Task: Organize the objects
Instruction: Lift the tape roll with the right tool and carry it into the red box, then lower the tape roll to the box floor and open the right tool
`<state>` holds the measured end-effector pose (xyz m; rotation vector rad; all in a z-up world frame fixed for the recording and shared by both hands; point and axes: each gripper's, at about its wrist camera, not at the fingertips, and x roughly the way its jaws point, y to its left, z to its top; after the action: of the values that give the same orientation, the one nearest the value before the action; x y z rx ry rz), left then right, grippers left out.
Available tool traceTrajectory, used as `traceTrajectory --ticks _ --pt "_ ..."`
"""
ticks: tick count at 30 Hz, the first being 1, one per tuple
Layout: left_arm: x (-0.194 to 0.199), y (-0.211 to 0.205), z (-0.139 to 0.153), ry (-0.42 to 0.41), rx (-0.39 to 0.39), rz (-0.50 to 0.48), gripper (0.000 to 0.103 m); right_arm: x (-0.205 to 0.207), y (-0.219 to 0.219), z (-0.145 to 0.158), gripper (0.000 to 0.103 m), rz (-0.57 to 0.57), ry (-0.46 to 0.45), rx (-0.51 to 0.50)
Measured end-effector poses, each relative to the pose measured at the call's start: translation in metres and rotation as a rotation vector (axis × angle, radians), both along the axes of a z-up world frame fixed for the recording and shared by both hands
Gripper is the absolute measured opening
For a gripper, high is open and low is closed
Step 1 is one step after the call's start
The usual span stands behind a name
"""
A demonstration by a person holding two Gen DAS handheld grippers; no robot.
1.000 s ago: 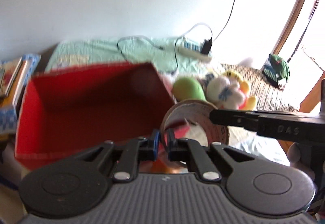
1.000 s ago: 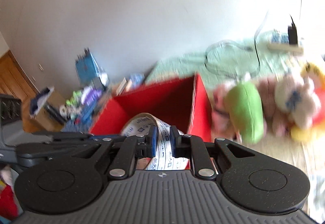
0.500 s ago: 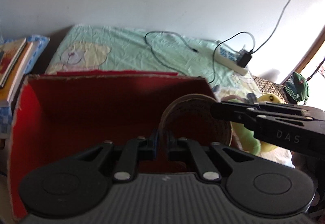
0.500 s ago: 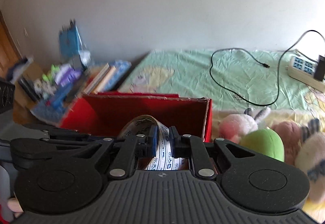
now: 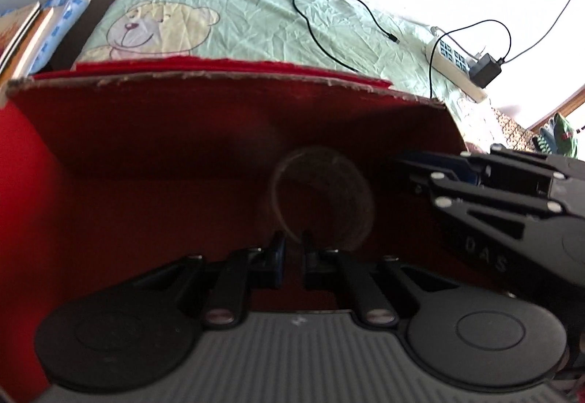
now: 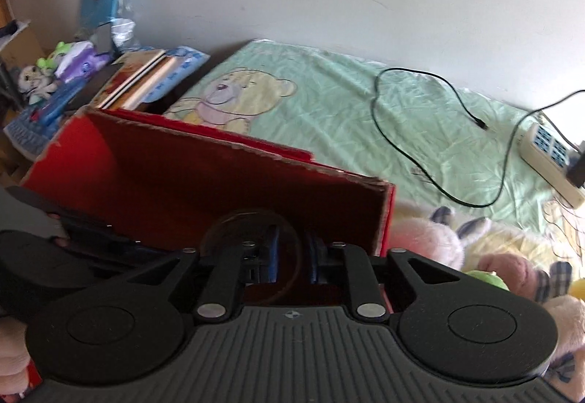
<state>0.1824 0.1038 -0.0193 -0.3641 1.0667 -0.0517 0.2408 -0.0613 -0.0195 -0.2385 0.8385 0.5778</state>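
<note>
A brown tape roll (image 5: pixel 321 198) hangs blurred inside the red cardboard box (image 5: pixel 226 121). Its lower rim lies just at the tips of my left gripper (image 5: pixel 292 249), whose jaws stand a little apart and no longer pinch it. My right gripper (image 6: pixel 292 253) reaches into the box from the right. Its jaws are also slightly parted, and the edge of the tape roll (image 6: pixel 252 231) runs loosely between them. The left wrist view shows the right gripper (image 5: pixel 406 169) side-on, apart from the roll's rim. The box floor under the roll is in dark shadow.
The box stands on a green bear-print sheet (image 6: pixel 329 103) with a black cable (image 6: pixel 402 136) and a power strip (image 6: pixel 548 150). Plush toys (image 6: pixel 431 238) crowd the box's right side. Books (image 6: pixel 142 77) and clutter sit to its left, against the wall.
Both grippers have carried the roll from above the box rim down into the box. Both pairs of jaws have widened slightly, and the roll now looks smaller and farther from the left fingers.
</note>
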Motion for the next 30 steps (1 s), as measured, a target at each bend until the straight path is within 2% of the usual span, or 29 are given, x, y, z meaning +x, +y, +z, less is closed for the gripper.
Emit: traceTrajectory --ticks 5,9,13,17,18,19,20,21,24,26,30 --pt "-0.008 0.009 0.005 -0.032 0.022 -0.004 0.004 0.000 -0.016 0.003 0.019 -0.040 0.078 0.110" --pt "-0.020 0.025 0.013 -0.056 0.121 0.049 0.004 -0.004 -0.006 0.005 0.020 -0.042 0.141 0.182" --pt "-0.027 0.040 0.015 -0.036 0.206 0.113 0.004 0.003 0.015 0.001 0.020 -0.061 0.252 0.289" --pt "-0.031 0.047 0.009 -0.008 0.262 0.130 0.004 0.014 0.037 -0.012 0.021 -0.121 0.363 0.310" --pt "-0.032 0.048 0.009 -0.009 0.258 0.128 0.006 0.018 0.041 -0.017 0.021 -0.134 0.398 0.320" --pt "-0.032 0.048 0.010 -0.013 0.265 0.129 0.014 0.021 0.045 -0.022 0.021 -0.143 0.433 0.334" --pt "-0.031 0.047 0.011 -0.017 0.282 0.131 0.017 0.022 0.047 -0.026 0.021 -0.151 0.459 0.343" --pt "-0.030 0.046 0.010 -0.020 0.294 0.131 0.021 0.023 0.050 -0.029 0.021 -0.161 0.472 0.340" --pt "-0.027 0.044 0.008 -0.023 0.318 0.123 0.022 0.024 0.056 -0.037 0.021 -0.200 0.473 0.274" --pt "-0.027 0.042 0.007 -0.027 0.329 0.118 0.022 0.026 0.053 -0.038 0.019 -0.230 0.482 0.277" --pt "-0.028 0.040 0.007 -0.036 0.339 0.116 0.028 0.024 0.046 -0.037 0.018 -0.321 0.428 0.232"
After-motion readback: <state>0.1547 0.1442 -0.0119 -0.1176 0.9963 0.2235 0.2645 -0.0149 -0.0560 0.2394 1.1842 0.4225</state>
